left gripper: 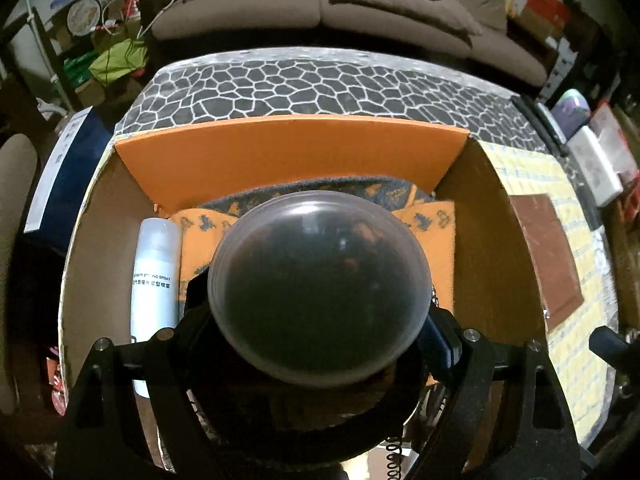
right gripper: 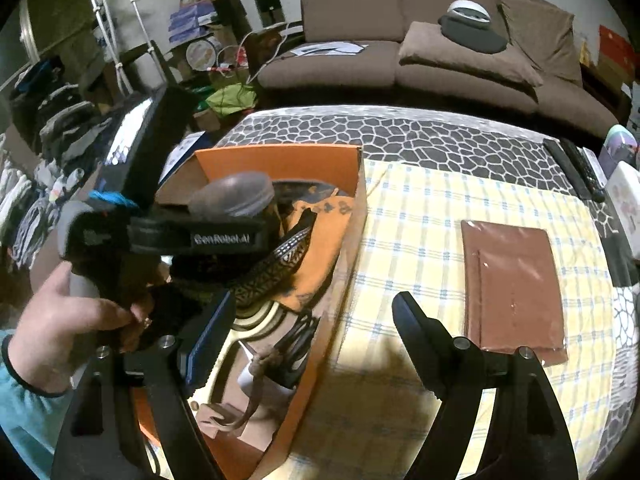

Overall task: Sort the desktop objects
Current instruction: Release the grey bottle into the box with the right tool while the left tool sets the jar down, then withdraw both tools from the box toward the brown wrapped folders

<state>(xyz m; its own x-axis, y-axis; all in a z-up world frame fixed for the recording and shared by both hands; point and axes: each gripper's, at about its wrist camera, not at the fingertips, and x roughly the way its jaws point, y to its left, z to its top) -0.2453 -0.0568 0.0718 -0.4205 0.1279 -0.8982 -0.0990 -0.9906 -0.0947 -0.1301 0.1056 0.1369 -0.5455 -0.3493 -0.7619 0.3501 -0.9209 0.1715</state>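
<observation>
Orange box (left gripper: 292, 148), frame centre, collects the sorted objects. Left gripper (left gripper: 320, 344) clamps a dark domed jar (left gripper: 320, 288) over it, poised for lowering beside the white spray bottle (left gripper: 154, 280). Right gripper (right gripper: 316, 344), lower frame, gapes wide and empty

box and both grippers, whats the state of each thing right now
left gripper: shut on the dark dome-lidded jar, held over the box
right gripper: open, holds nothing, over the box's right wall
orange cardboard box: open, flaps up
white spray bottle: lying in the box by its left wall
brown flat packet: lying flat on the checked cloth, outside the box
</observation>
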